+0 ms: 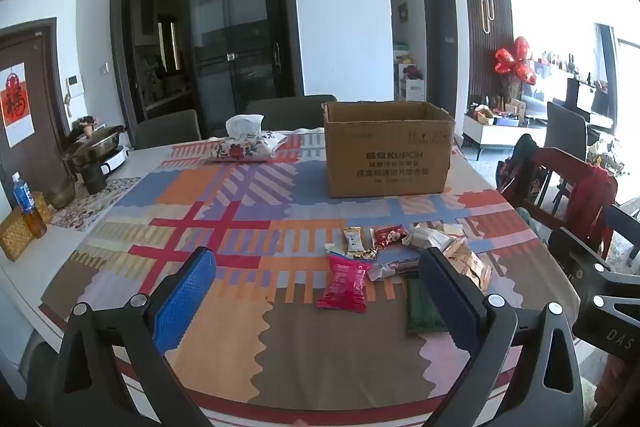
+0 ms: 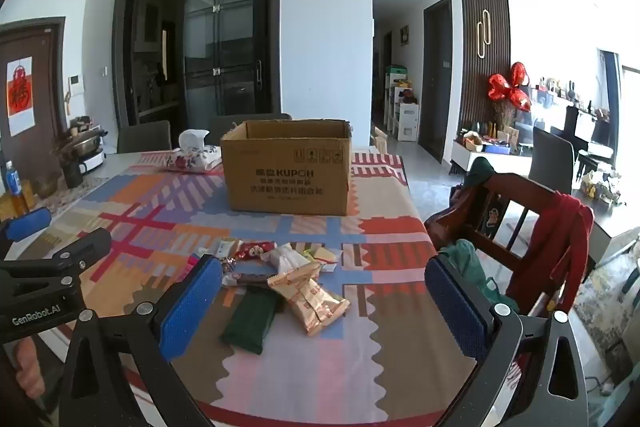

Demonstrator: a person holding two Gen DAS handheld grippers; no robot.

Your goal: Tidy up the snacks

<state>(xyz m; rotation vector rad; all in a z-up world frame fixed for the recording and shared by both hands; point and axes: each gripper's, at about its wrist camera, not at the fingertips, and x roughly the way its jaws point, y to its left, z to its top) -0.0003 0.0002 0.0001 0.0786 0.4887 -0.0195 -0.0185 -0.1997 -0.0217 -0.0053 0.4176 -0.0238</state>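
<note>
A pile of snack packets lies on the patterned tablecloth near the front. It holds a red packet (image 1: 345, 283), a dark green packet (image 2: 251, 319), gold packets (image 2: 316, 297) and small wrapped sweets (image 1: 386, 235). An open cardboard box (image 1: 387, 150) stands upright behind the pile; it also shows in the right wrist view (image 2: 289, 167). My left gripper (image 1: 318, 301) is open and empty, above the table just in front of the red packet. My right gripper (image 2: 324, 307) is open and empty, with the green and gold packets between its fingers in view, below it.
A floral tissue pouch (image 1: 250, 143) lies left of the box. A pot on a cooker (image 1: 98, 147), a bottle (image 1: 25, 199) and a woven box stand at the table's left edge. A wooden chair with red cloth (image 2: 532, 227) stands close on the right.
</note>
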